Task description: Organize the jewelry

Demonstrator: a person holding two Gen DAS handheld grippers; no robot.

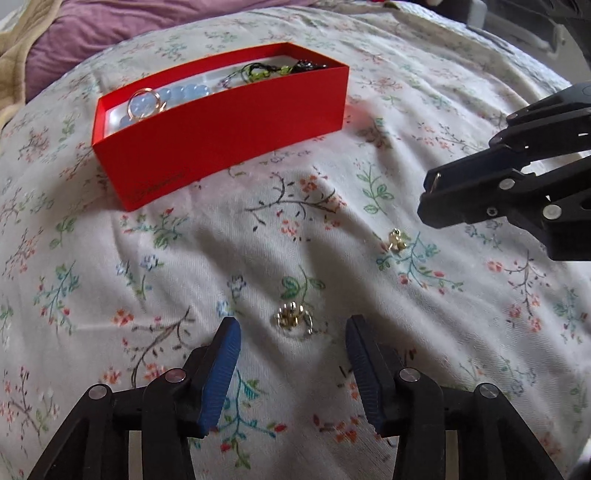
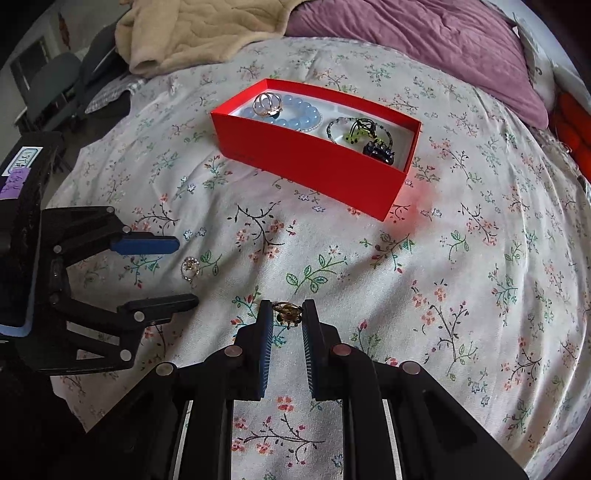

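Jewelry is split between the bed and the red box (image 2: 325, 162), which sits on the floral sheet (image 2: 461, 295) ahead of both your grippers. Inside the box, on its white lining, you have a blue bead bracelet (image 2: 295, 112) with a gold ring (image 2: 267, 104) lying on it at one end, and a green-and-dark tangle of strung pieces (image 2: 364, 136) at the other.

Your left gripper (image 1: 293, 332) has its jaws spread wide, one finger on each side of a small gold piece (image 1: 293, 318) lying on the sheet; neither blue pad (image 1: 221, 373) touches it. A second gold piece (image 1: 396, 240) lies loose further right on the sheet in the same view, below your other gripper.

Your right gripper (image 2: 288, 314) has its jaws drawn close together around a small gold item (image 2: 286, 312) at the tips. From the left wrist view, something thin and metallic shows pinched at its tips, so it appears to be gripping that item.

Between your grippers and the box there is only wrinkled fabric. At the head of the bed lie a purple duvet (image 2: 424, 44) and a beige blanket (image 2: 192, 33); dark chairs (image 2: 55, 85) stand beyond the bed's edge
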